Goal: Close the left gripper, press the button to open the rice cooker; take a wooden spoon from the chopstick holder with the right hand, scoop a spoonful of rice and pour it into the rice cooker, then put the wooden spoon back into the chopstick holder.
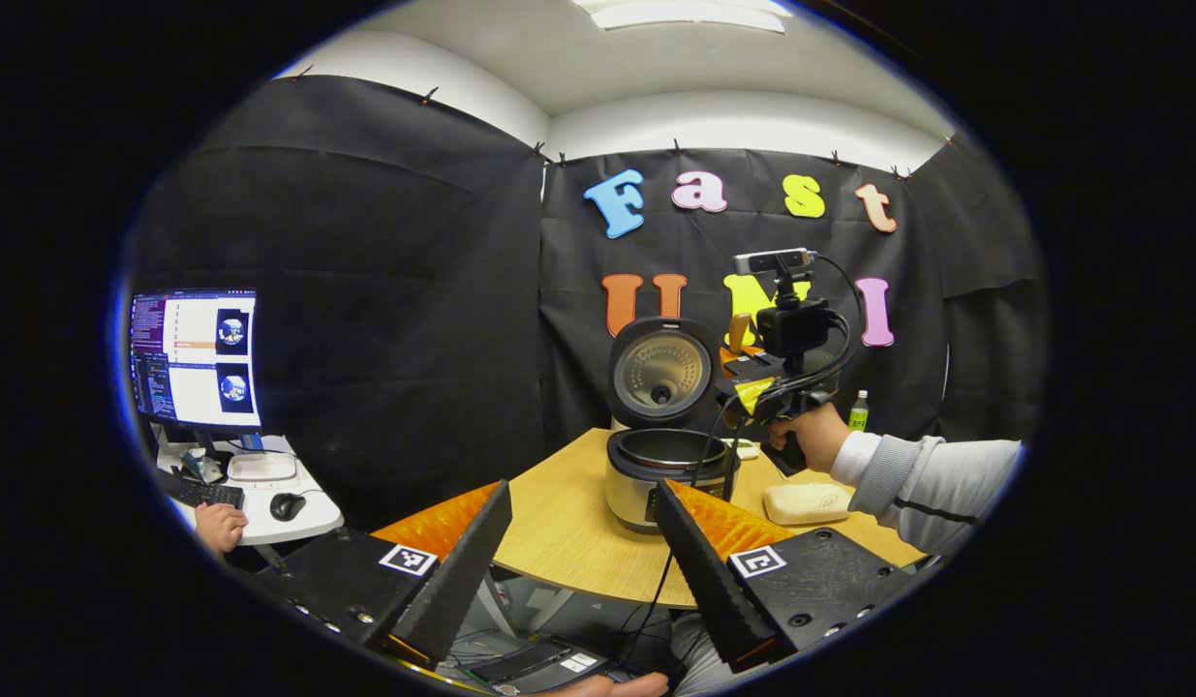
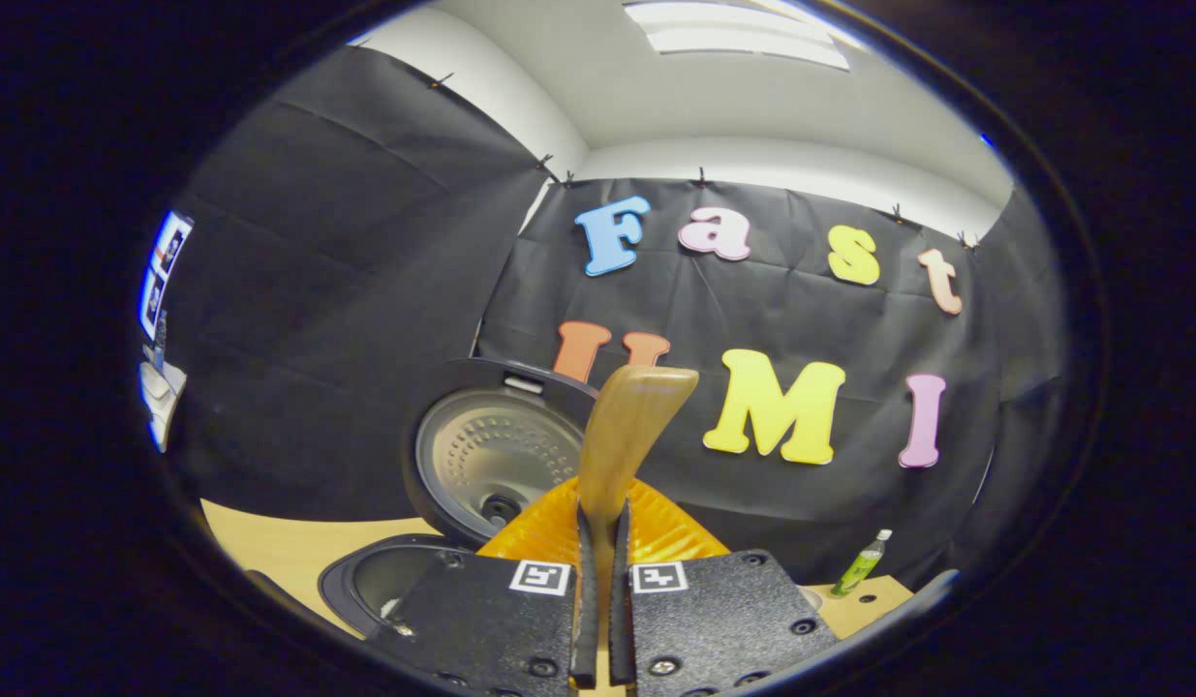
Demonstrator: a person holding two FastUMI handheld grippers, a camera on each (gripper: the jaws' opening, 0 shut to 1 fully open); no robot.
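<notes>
Right tool [image 2: 599, 620] pinches one wooden spoon [image 2: 628, 436] — left tool [image 1: 583, 571] spread; one rice cooker [image 1: 663, 474] open.

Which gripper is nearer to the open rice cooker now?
The right gripper: it hangs just above the rice cooker pot's right edge, shut on the wooden spoon. The left gripper is open, back from the table's near edge.

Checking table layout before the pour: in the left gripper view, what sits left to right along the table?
Mouse → rice cooker, lid up → right gripper in a hand → pale flat block → green bottle.
</notes>
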